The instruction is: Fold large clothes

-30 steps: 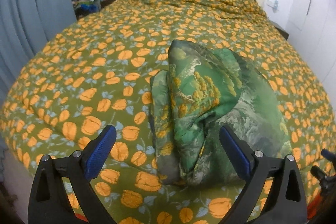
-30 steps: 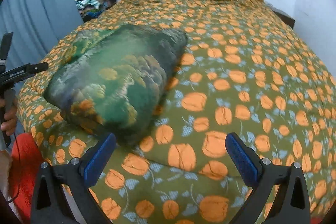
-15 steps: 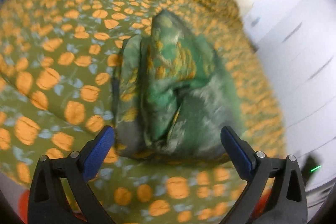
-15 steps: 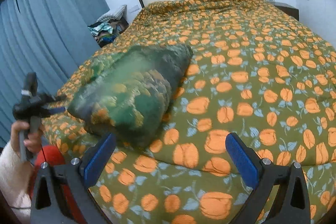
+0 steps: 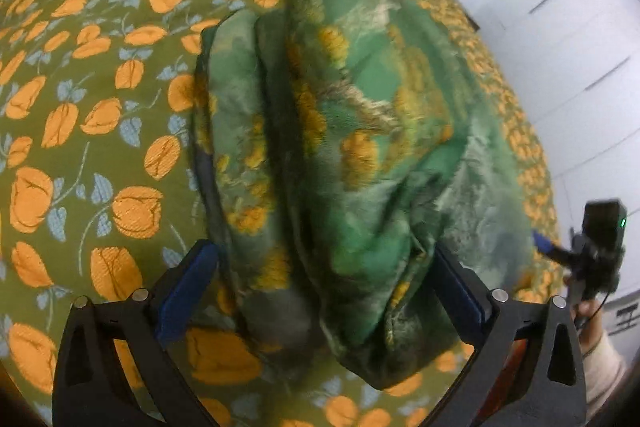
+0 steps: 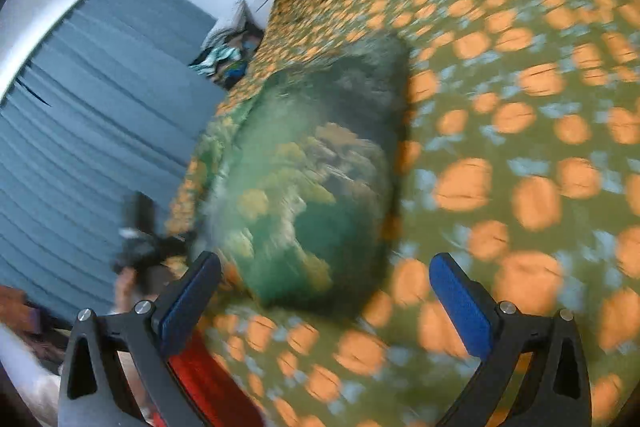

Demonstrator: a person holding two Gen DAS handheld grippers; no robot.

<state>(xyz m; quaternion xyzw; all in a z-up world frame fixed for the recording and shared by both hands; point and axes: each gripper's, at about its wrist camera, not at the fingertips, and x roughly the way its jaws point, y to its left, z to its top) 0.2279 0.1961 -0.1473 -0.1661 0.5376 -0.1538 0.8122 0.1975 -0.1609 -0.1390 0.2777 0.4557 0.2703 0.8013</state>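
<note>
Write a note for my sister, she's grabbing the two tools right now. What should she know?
Left tool: open, its fingers on either side of the near end of the green folded garment, not closed on it.
Right tool: open, holding nothing, near the bundle's end.
The garment lies on the orange-flowered bedspread, near the bed's edge.
Done: it looks folded into a thick bundle.
Left: probably tidy or move it; the right view is blurred.
</note>
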